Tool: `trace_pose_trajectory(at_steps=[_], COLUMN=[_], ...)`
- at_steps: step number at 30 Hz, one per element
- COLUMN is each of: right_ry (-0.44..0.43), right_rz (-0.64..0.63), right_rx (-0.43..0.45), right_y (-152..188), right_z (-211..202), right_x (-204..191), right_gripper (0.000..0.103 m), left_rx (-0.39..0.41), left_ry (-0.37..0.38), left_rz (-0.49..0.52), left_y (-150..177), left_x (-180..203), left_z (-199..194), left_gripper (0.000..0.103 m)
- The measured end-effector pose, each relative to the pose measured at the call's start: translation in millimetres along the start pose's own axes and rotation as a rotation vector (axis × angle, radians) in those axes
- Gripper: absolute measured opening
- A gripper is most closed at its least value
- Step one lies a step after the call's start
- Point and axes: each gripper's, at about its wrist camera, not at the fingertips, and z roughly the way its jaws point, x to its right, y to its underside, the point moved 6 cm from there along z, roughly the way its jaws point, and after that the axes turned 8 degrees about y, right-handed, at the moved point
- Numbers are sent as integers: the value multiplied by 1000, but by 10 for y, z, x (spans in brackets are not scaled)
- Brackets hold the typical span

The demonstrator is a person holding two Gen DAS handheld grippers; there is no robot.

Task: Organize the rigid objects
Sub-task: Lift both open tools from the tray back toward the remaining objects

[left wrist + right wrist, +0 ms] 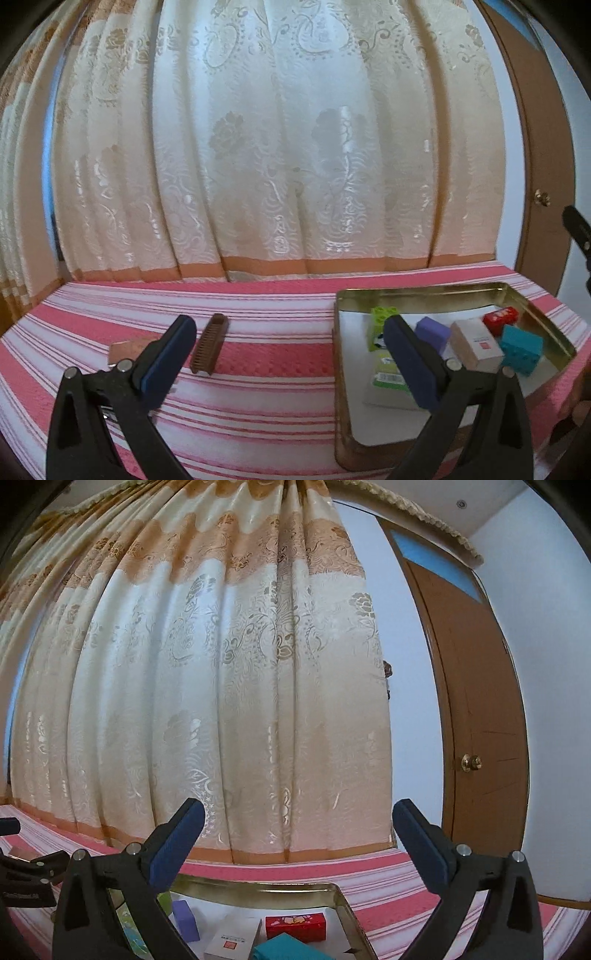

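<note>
A gold metal tin (436, 290) lies on the striped cloth at the right. It holds a green block (382, 319), a purple block (434, 332), a white box (476, 343), a red box (502, 319) and a teal brick (521, 349). A brown comb (209, 343) and a brown flat piece (127, 350) lie on the cloth at the left. My left gripper (290, 332) is open and empty above the cloth, between comb and tin. My right gripper (297, 818) is open and empty above the tin (295, 888), where the red box (295, 926) shows.
A pink and white striped cloth (258, 406) covers the surface. A cream curtain (258, 147) hangs right behind it. A brown door (480, 720) with a brass knob stands at the right. The left gripper's body (26, 871) shows at the right wrist view's left edge.
</note>
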Motion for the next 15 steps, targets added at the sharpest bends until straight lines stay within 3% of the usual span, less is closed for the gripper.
trace_pose_trajectory(at_steps=[4,10,15], right_ry=[13,75,50], right_rz=[-19,-11,13], right_rx=[27,-89,-265], right_y=[-25,50,225], right_z=[-81,-41,49], right_x=[-23,62,-12], right_gripper=[103,103,103], left_rx=[18,-3,-43], left_ry=[20,76,114], left_rz=[-11,-10,-29], left_y=[10,35,69], left_x=[-3,14,-33], left_z=[-55,-65,-32], left_gripper=[103,103,103])
